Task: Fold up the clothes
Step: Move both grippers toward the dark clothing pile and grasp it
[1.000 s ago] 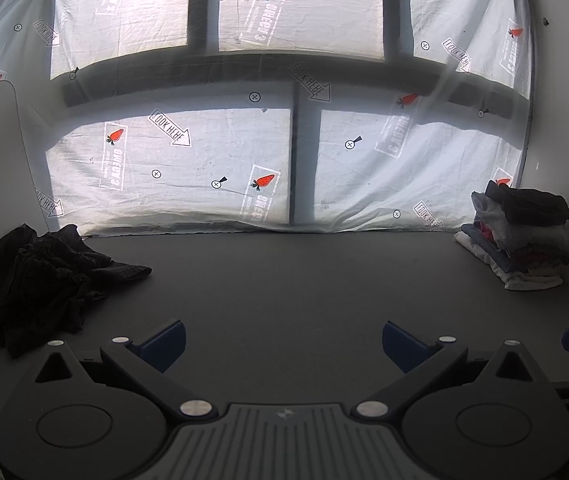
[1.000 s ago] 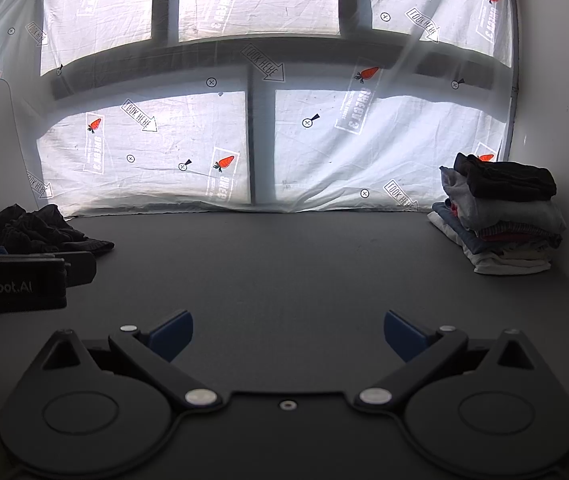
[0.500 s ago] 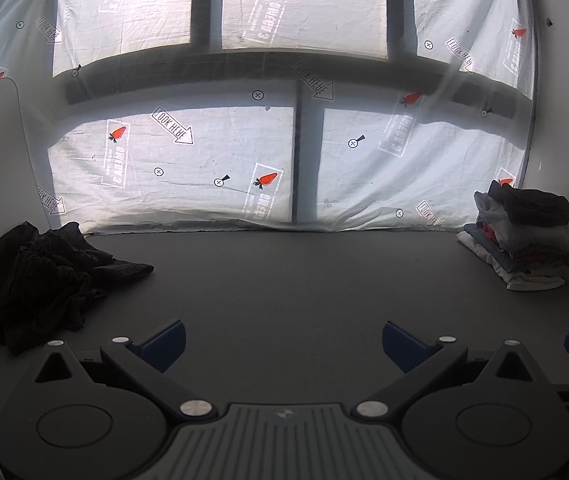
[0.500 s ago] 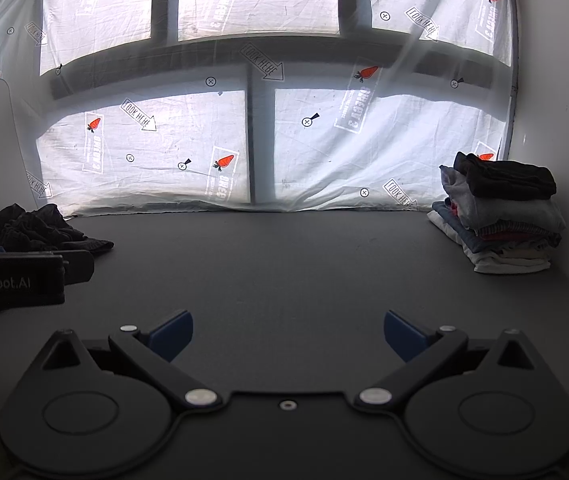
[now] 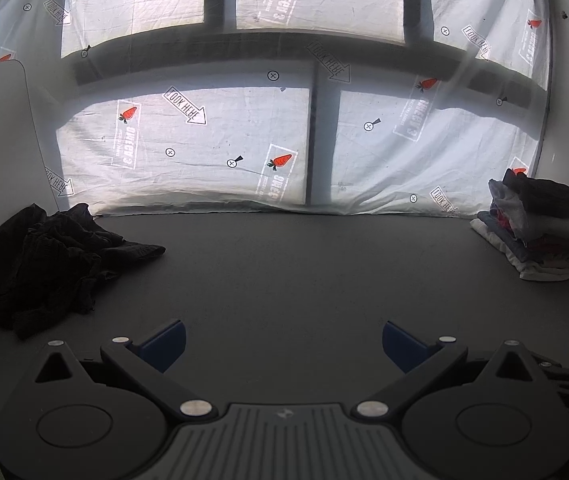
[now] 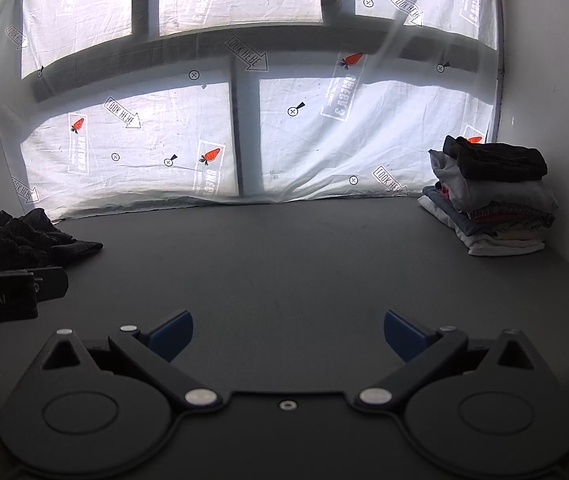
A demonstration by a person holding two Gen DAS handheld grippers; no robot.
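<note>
Left tool (image 5: 282, 342) edged forward; sheet (image 5: 188, 140) reads "LOOK HERE".

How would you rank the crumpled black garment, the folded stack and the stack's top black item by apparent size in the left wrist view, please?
1. Crumpled black garment, though it lies nearer the camera.
2. Folded stack.
3. Top black item, only part of that stack.
</note>
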